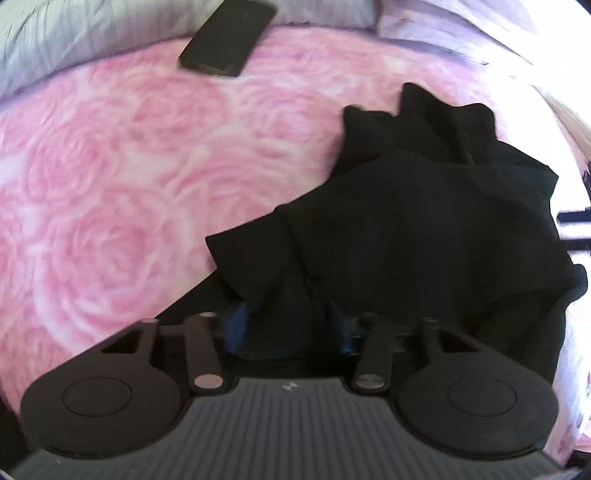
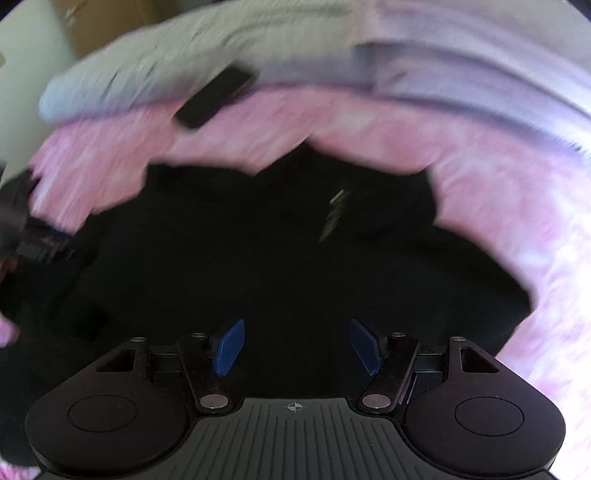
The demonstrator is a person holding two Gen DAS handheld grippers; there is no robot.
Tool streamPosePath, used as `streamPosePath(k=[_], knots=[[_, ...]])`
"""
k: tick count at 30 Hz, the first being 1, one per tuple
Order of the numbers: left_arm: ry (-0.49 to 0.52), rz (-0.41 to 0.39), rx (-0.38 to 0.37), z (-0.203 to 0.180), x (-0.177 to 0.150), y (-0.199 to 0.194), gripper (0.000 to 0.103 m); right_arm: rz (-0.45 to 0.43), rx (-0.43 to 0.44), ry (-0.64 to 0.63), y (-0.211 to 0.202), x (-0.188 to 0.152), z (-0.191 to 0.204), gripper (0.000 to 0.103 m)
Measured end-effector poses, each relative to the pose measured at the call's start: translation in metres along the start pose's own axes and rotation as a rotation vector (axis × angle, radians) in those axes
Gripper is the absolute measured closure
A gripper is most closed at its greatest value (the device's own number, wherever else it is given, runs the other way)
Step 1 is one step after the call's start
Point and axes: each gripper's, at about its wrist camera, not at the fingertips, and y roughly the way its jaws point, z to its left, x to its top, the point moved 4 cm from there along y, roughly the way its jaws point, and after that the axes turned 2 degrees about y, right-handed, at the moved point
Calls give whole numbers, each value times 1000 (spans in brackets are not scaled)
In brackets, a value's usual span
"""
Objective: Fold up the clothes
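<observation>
A black garment (image 1: 424,229) lies crumpled on the pink rose-patterned bedspread (image 1: 110,184), right of centre in the left wrist view. Its near edge drapes over my left gripper (image 1: 290,328), hiding the fingertips. Only slivers of the blue pads (image 1: 236,326) show; they stand far apart with cloth between them. In the blurred right wrist view the same garment (image 2: 258,258) fills the middle. My right gripper (image 2: 297,347) hovers over it, open, with nothing between its blue pads (image 2: 231,347).
A black phone (image 1: 229,37) lies at the far edge of the bedspread, also visible as the phone (image 2: 214,98) in the right wrist view. Behind it are a grey pillow (image 1: 55,44) and lilac bedding (image 1: 461,26). A blurred dark object (image 2: 29,229) sits at the garment's left edge.
</observation>
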Motion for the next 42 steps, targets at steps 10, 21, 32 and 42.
streamPosePath(k=[10, 21, 32, 42], knots=[[266, -224, -28, -129, 36, -112, 98, 46, -76, 120, -55, -55, 0, 36], [475, -344, -418, -478, 83, -144, 99, 5, -216, 395, -176, -152, -159, 36], [584, -292, -694, -727, 51, -120, 72, 47, -442, 726, -296, -308, -307, 36], [324, -98, -115, -396, -66, -126, 57, 78, -211, 593, -227, -273, -218, 36]])
